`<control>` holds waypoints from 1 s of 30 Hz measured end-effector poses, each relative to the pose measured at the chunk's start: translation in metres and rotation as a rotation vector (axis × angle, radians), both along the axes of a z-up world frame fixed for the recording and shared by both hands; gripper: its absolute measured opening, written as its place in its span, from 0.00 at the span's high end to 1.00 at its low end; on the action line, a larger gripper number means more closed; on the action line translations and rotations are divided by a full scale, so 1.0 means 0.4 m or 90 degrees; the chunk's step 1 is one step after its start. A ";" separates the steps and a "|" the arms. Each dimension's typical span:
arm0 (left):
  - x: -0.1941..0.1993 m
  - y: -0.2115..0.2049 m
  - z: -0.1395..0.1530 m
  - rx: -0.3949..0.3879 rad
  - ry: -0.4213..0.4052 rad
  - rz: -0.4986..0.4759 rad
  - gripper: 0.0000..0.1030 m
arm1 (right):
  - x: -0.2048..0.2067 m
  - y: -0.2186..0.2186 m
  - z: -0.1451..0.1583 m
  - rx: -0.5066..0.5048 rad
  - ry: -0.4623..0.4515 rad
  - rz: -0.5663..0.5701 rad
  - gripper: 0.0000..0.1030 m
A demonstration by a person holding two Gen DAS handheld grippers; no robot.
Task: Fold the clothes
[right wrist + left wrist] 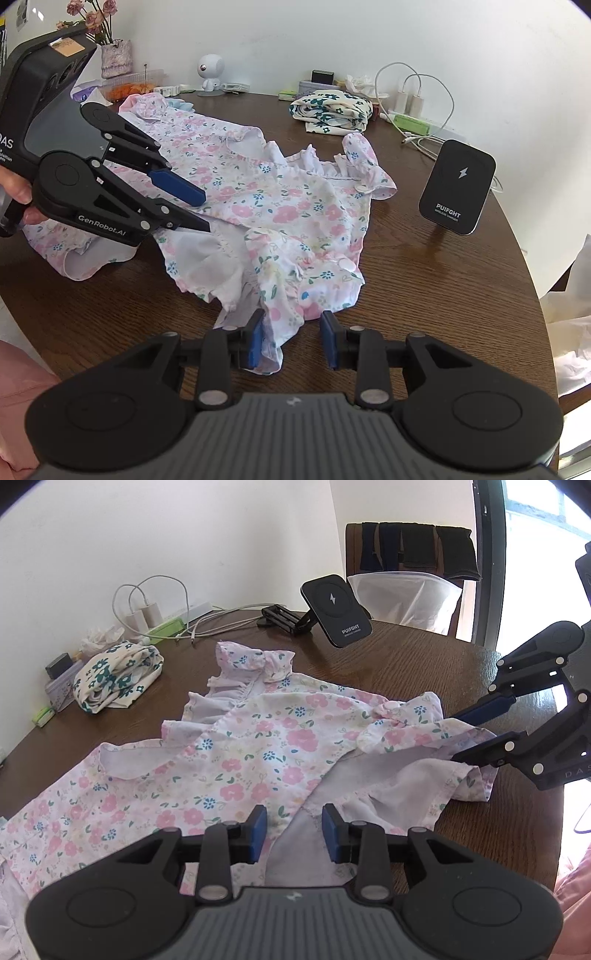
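Round dark wooden table (pixel 406 672), largest thing in view, carrying everything else. Spread across its middle, rumpled and partly turned inside out: pink floral dress (pixel 258 738), frilled straps toward the wall. Folded beside it toward the wall, apart: cream cloth with dark green flowers (pixel 332 109). Standing upright near the dress's strap end, tilted on a black stand: black charger pad (pixel 458 186), lightning mark, lettered "PUIFGHT WIRELESS CHARGER". Behind, a chair (pixel 410 554) hung with dark cloths; along the wall white cables and plugs (pixel 147 605), a small white round-headed figure (pixel 210 72), dried flowers in a vase (pixel 114 55).

Left gripper (pixel 294 833), marked "GenRobot.AI" on its side: blue pads spread, dress fabric lying between, unpinched. Right gripper (pixel 291 341): pads likewise apart, hem edge against one pad only
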State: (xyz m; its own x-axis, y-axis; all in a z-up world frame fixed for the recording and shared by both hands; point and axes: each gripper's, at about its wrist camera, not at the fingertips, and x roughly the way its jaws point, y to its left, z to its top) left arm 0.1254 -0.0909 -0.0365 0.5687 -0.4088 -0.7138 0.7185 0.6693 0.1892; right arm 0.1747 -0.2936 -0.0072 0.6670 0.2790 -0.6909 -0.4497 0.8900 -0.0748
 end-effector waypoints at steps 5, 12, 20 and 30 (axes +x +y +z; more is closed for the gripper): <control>0.001 0.008 0.003 -0.006 0.007 0.002 0.66 | -0.005 0.002 0.003 -0.031 -0.008 0.000 0.70; -0.024 0.182 0.110 -0.117 -0.008 0.081 0.47 | -0.010 -0.043 0.070 0.080 -0.020 0.004 0.56; -0.096 0.380 0.099 -0.074 0.001 0.230 0.43 | 0.028 0.034 0.103 0.147 -0.054 0.053 0.25; -0.235 0.455 0.091 -0.180 -0.018 0.311 0.01 | 0.056 0.201 0.064 0.194 -0.026 0.116 0.00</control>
